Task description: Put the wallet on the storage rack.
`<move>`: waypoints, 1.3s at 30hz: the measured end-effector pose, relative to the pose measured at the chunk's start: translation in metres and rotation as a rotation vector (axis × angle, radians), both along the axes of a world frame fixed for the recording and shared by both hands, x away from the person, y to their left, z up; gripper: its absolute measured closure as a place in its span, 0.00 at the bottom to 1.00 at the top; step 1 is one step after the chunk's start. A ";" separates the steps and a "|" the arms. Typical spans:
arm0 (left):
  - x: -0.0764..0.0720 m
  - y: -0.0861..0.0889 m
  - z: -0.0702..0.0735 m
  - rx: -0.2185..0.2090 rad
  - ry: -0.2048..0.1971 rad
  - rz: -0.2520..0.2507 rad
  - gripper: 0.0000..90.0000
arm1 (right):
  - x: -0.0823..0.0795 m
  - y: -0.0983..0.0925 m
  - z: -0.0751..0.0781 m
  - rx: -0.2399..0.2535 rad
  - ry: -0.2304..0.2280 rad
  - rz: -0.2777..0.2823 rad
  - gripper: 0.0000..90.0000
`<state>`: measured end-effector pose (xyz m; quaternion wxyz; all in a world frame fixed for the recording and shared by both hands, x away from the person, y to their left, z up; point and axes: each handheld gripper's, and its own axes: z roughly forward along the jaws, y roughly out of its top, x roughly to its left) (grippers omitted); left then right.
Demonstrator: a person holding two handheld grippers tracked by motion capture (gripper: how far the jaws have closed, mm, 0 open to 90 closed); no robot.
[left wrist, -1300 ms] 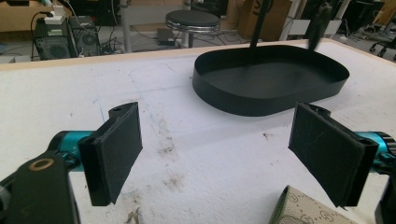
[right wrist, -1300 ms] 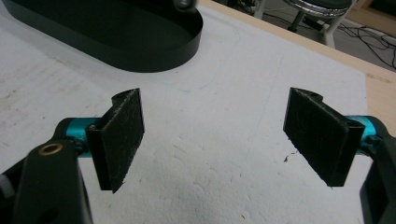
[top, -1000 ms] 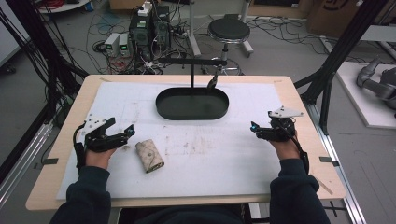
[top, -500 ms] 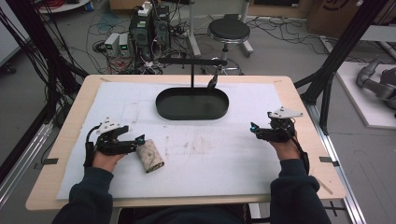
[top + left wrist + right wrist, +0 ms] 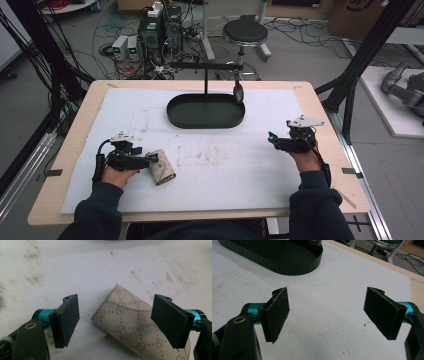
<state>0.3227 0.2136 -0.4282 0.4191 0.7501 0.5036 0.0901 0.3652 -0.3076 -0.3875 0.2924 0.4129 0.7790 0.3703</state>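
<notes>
White padding covers the table point(image 5: 320, 100), stained brown ahead of both grippers. Well beyond the jaws of either sits a black oval tray point(image 5: 206, 111) with a post rising from its far rim. Between the left gripper's point(image 5: 115, 320) jaws lies a beige patterned pouch point(image 5: 130, 325), its corner poking forward past them; the jaws have just been closing around it, yet neither pad presses it. Wide apart and holding nothing, the right gripper's point(image 5: 327, 315) jaws hang above bare padding.
</notes>
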 end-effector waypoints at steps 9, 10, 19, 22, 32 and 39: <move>0.013 0.000 -0.010 -0.055 0.007 -0.117 0.36 | 0.000 0.003 -0.001 -0.008 0.006 -0.001 0.23; 0.017 -0.001 -0.010 -0.056 -0.010 -0.139 0.40 | 0.001 0.003 -0.001 -0.017 0.003 0.005 0.23; 0.021 -0.016 -0.003 0.000 -0.065 -0.097 0.41 | 0.001 0.006 -0.002 -0.028 0.010 0.009 0.23; 0.011 -0.023 -0.002 0.002 -0.035 -0.054 0.36 | 0.001 0.005 -0.003 -0.024 0.013 0.010 0.24; 0.003 -0.047 -0.011 0.054 0.010 -0.072 0.20 | 0.001 0.006 -0.002 -0.011 0.019 0.012 0.24; 0.015 -0.040 -0.007 0.092 -0.075 -0.324 0.46 | 0.001 0.006 -0.003 -0.010 0.027 0.015 0.24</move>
